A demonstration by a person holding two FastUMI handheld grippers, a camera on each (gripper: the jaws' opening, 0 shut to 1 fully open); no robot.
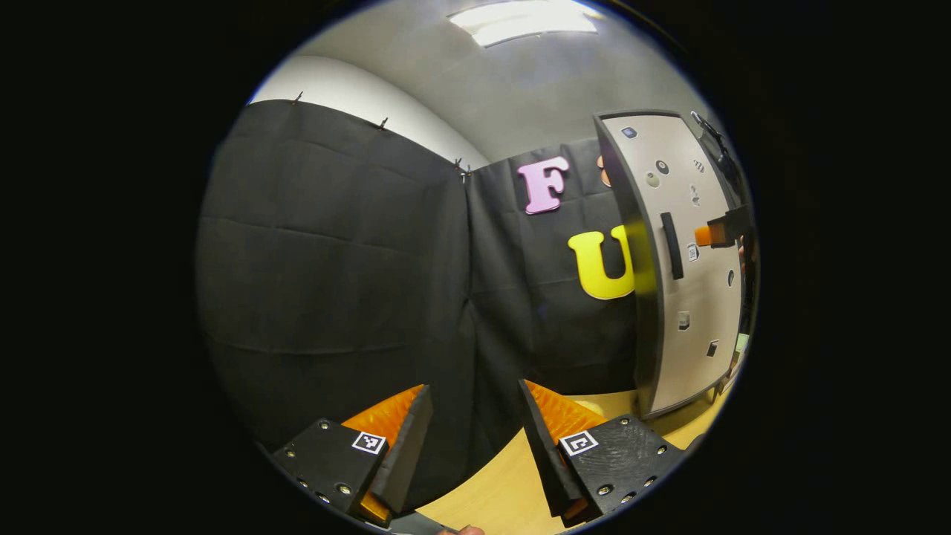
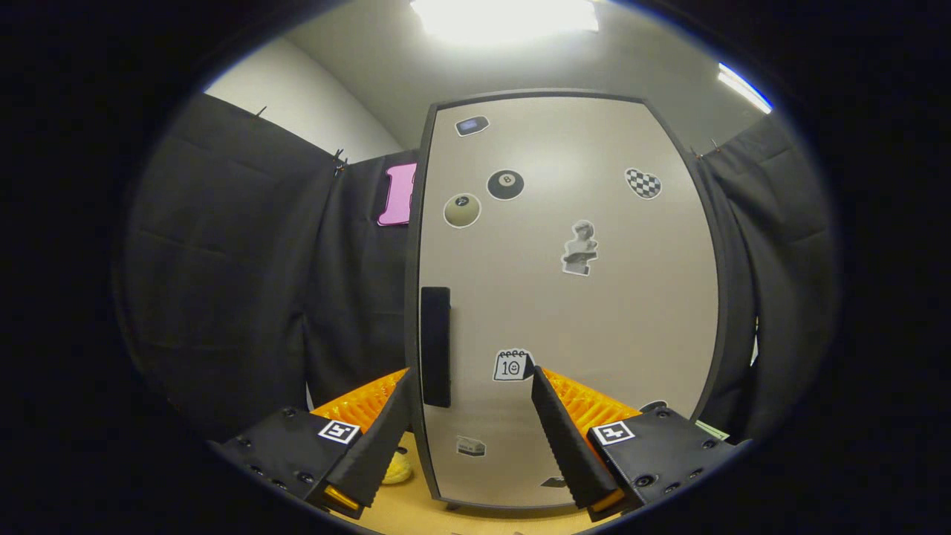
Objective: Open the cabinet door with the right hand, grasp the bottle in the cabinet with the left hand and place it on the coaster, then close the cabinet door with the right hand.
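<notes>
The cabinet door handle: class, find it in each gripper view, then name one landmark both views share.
Left gripper view: the handle is at the right, upright on the cabinet door.
Right gripper view: left of centre, near the door's left edge, above the open right gripper.
Shared landmark: the black ball sticker on the door.

A black cloth hangs as the booth's wall, clipped along its top edge, with a white wall above it. A ceiling light glows overhead (a second one shows to its right). The wooden table lies below, with a small yellow thing on it, too hidden to identify.
</notes>
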